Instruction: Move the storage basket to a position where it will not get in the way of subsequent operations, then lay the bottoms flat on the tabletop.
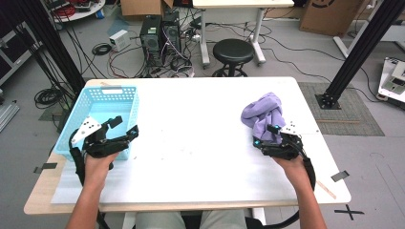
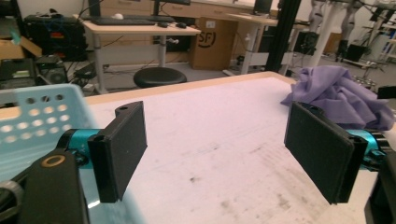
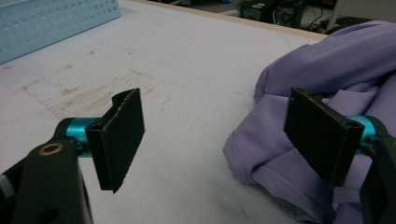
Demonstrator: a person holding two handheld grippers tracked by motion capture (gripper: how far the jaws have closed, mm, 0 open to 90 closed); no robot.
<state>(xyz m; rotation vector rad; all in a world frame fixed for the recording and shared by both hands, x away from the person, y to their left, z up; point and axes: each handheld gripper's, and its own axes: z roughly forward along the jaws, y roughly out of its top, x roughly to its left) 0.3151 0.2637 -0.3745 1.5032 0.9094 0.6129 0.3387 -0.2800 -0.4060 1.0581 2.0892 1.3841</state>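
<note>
While sitting crumpled just ahead of the open, empty right gripper [image 1: 267,136], purple cloth [image 1: 264,116] well apart from open left gripper [image 1: 125,126] by basket [image 1: 111,102]

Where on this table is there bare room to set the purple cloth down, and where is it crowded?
The widest bare patch is the white tabletop between the blue basket and the purple cloth, reaching to the far edge. The near strip between the forearms is also bare. Crowded: the left edge, with basket and left hand-held gripper; the right, with cloth and right hand-held gripper.
</note>
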